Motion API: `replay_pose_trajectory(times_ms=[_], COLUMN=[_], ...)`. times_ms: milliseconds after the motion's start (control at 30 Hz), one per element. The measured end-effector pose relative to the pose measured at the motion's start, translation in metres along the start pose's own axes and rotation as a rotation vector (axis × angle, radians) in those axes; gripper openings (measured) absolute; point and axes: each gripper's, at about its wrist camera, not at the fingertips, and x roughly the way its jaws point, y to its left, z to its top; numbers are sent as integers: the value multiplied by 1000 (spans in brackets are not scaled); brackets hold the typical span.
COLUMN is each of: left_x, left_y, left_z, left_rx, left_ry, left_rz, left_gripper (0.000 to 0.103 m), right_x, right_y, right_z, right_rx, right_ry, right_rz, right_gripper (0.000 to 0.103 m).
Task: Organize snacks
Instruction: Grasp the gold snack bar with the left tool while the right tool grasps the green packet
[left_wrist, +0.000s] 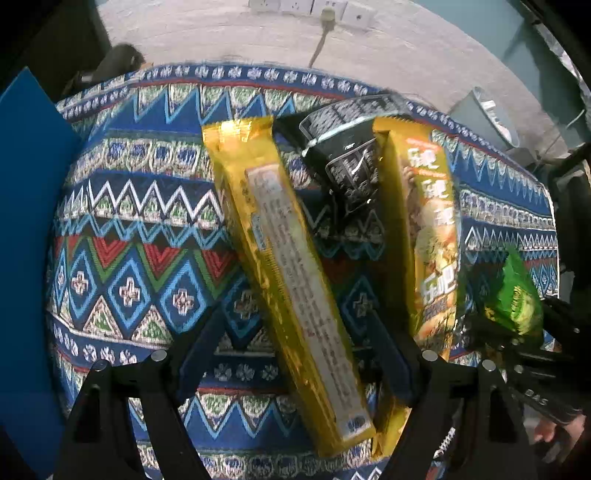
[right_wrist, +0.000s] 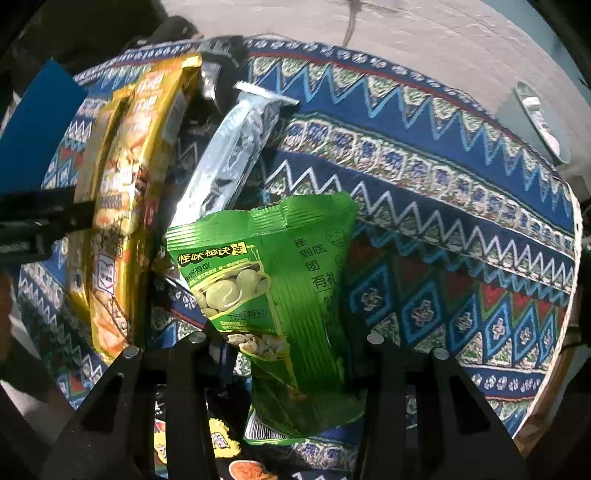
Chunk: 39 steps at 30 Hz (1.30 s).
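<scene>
A long yellow snack pack (left_wrist: 288, 266) lies back side up on the patterned tablecloth (left_wrist: 140, 206). My left gripper (left_wrist: 293, 332) hangs over it, open, one finger on each side and neither touching it. Beside it lie a second yellow pack (left_wrist: 432, 240) with a printed front and a black pack (left_wrist: 347, 158). My right gripper (right_wrist: 291, 347) is shut on a green snack bag (right_wrist: 280, 280), which crumples between the pads and stands up off the cloth. The same green snack bag (left_wrist: 513, 295) shows at the right of the left wrist view.
A silver pack (right_wrist: 229, 147) and the yellow packs (right_wrist: 122, 203) lie left of the green bag. More snack packs (right_wrist: 221, 443) show below the right gripper. A blue board (left_wrist: 29, 221) stands at the table's left. A grey bucket (left_wrist: 484, 114) sits on the floor beyond.
</scene>
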Motion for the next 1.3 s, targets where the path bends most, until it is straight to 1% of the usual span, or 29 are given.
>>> replay_pose_trajectory(times_ms=[33,67,100,133,167,267,367,600,633,700,867,1033,1100,1300], left_x=[0,1,2,1,1,-6,-11,-29,-32,-39,-67,-96,-101,-129], left_y=[-1,-3,-8,-8,-9,-6,-6,7,8,10,11,17,13,21], left_z=[0,-1,0,0,-1,-7,-12,-28,-31,-36,-51,-61,-61,-70], left_rx=[12,21,34,49,58,66,97,110,114,128,163,163,169,183], left_ry=[-12,-15,-25,-30,-26,-43,-61,-82,-87,-103,-153,-199,-220,-286], left_rz=[11,20,39,36,21,24,59,91,95,105,127,114,120,130], left_gripper=[79,71,57,52,44,36,31,28,28,28,28,28,28,28], right_x=[-4,-7,-10,-16,-24,-37,-45,-67,-64,-69,-77,-86,-90,-103], right_y=[-1,-1,0,4,15,18,26,44,54,58,65,78,83,98], right_z=[0,0,1,1,0,2,7,16,12,7,1,3,3,6], right_rx=[5,9,11,12,14,14,11,7,6,3,-5,-19,-24,-39], right_ry=[-10,-19,-26,-35,-44,-63,-79,-108,-114,-125,-148,-172,-180,-210], right_rz=[0,-2,-3,-2,-2,-10,-17,-29,-32,-34,-39,-34,-32,-20], right_gripper=[42,42,42,42,42,42,42,42,42,42,42,42,42,42])
